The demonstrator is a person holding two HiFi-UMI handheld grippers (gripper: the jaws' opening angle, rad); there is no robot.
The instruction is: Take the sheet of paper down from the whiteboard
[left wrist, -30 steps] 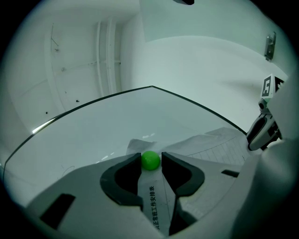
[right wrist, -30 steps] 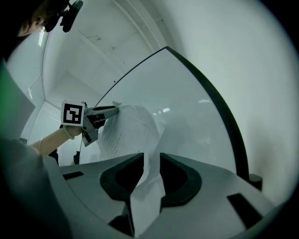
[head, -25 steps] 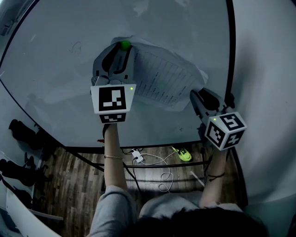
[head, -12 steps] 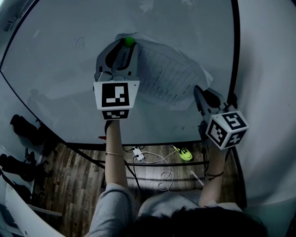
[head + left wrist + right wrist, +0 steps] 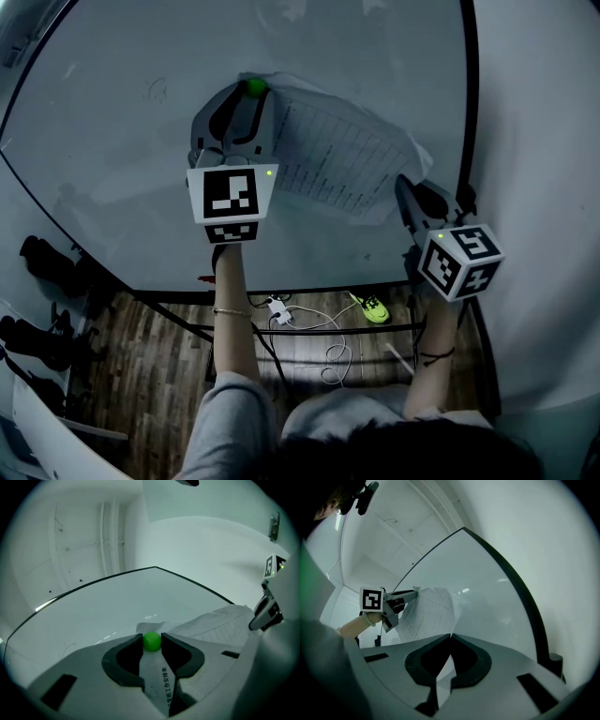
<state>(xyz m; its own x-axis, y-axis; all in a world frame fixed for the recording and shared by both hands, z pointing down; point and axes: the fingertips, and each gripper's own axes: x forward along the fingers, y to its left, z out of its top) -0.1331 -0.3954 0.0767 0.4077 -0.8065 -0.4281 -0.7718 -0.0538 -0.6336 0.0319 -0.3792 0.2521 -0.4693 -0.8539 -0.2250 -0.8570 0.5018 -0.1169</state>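
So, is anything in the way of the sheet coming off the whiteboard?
Yes: a green magnet pins the top corner of the sheet of paper to the whiteboard, with the left gripper closed on that magnet.

Left tool (image 5: pixel 251 97) and right tool (image 5: pixel 403 184) look like twins: pale grey plastic shells, black padded jaws scooped into rounded hollows. Each has a white cube with black square markers (image 5: pixel 231 202) and a tiny green light (image 5: pixel 269 172). Person's wearing a grey short-sleeved top (image 5: pixel 225 422), a thin bracelet (image 5: pixel 228 317) on the left wrist and a dark wristband (image 5: pixel 432 355) on the right.
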